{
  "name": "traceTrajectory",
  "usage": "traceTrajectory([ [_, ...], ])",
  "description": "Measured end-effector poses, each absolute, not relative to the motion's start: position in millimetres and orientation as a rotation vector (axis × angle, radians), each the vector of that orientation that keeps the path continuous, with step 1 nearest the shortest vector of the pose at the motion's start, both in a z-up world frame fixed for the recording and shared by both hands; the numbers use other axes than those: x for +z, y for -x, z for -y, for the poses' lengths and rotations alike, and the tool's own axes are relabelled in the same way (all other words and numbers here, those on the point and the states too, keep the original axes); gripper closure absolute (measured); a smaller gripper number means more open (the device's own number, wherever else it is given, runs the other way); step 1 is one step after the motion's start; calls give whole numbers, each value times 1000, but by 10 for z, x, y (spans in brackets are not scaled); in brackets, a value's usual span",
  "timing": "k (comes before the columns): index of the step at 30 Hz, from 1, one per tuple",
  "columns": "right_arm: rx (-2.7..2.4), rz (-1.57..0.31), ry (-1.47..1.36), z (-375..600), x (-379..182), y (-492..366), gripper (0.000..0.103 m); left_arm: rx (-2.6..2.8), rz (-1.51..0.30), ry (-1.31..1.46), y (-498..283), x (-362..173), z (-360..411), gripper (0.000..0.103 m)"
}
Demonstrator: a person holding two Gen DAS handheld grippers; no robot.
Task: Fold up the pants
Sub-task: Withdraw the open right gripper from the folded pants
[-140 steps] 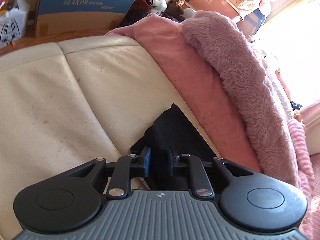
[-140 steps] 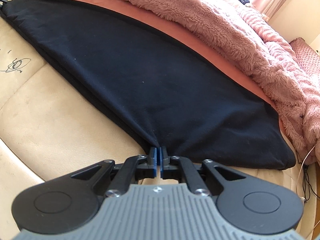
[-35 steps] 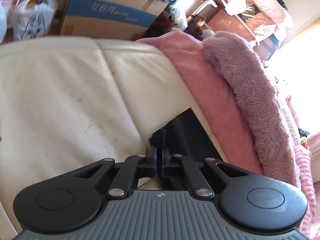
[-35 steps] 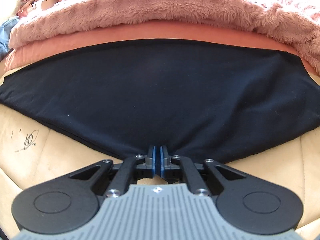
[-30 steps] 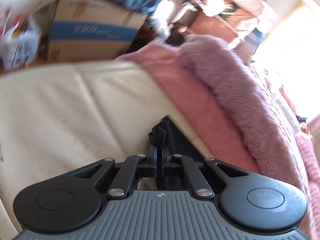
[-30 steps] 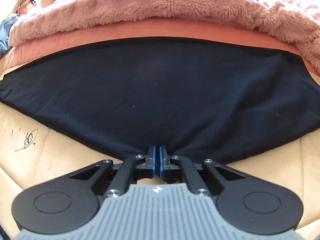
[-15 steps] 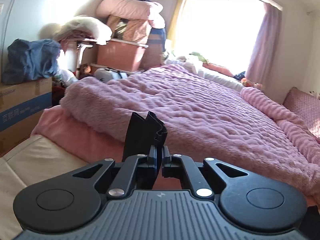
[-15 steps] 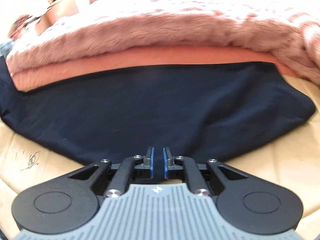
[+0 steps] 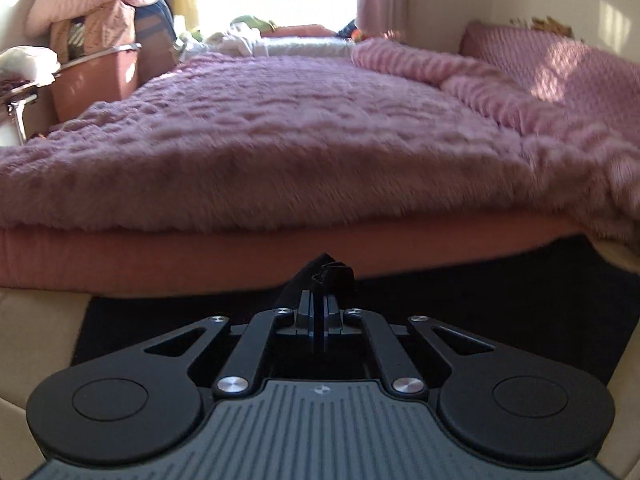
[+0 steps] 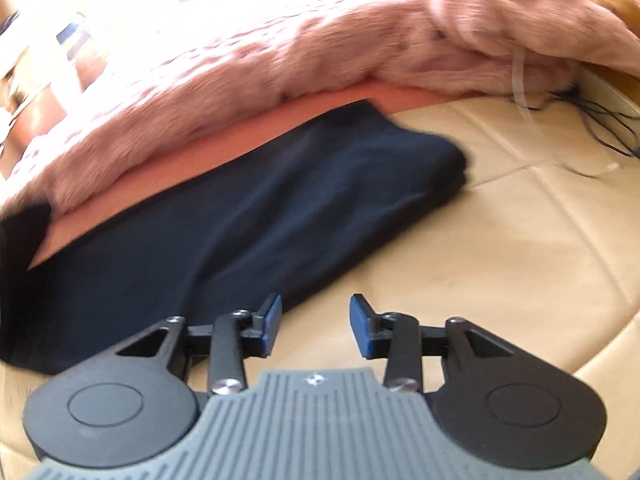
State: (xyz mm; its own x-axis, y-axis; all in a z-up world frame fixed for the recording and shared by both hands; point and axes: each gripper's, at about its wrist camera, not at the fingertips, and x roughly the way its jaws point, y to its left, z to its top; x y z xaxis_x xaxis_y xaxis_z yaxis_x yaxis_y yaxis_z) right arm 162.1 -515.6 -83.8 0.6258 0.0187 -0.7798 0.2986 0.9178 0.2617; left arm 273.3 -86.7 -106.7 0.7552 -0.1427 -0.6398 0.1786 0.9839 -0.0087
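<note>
Black pants (image 10: 248,216) lie flat on the cream leather cushion (image 10: 500,264), long and dark, plain fabric with no visible print, far edge tucked right against the salmon-pink sheet (image 10: 192,160) under the fluffy pink blanket (image 10: 248,72). In the right wrist view one end of the pants looks doubled over into a thick rounded edge near the cushion seam; motion blur there, can't tell how many layers. In my left wrist view the pants (image 9: 500,308) spread across the lower frame as a dark band below the sheet (image 9: 200,256), and a bunched, pleated bit of the black cloth sticks up past the fingertips. My left gripper (image 9: 319,304) is clamped tight on that bunch, jaws nearly touching with cloth pinched between them, pointing down and forward toward the bed edge, blanket (image 9: 280,136) filling the view beyond. My right gripper (image 10: 315,316) has its jaws opening, blue pads (image 10: 273,316) apart at a medium gap, nothing between them, only bare cushion showing through the gap. Its left fingertip sits just beside the near edge of the pants, contact unclear; right fingertip is over bare cushion. The right gripper tilts down at the cushion. Thin dark cords (image 10: 592,116) lie on the cushion at the far right, well apart from the pants.
</note>
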Motion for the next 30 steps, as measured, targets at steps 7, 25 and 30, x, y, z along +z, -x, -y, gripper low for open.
traceTrajectory([
  [7,-281,-798,-558,5920,-822,-1914,64,-176,-801,-136,-2535,-1508,983,100],
  [25,-400,-772,-818,6458,-1243,-1492,98,-263,-823,-198,-2235,-1557,1059,103],
  [30,-405,-782,-684,6305,-998,-1385,74,-297,-833,-193,-2277,-1502,1087,103],
])
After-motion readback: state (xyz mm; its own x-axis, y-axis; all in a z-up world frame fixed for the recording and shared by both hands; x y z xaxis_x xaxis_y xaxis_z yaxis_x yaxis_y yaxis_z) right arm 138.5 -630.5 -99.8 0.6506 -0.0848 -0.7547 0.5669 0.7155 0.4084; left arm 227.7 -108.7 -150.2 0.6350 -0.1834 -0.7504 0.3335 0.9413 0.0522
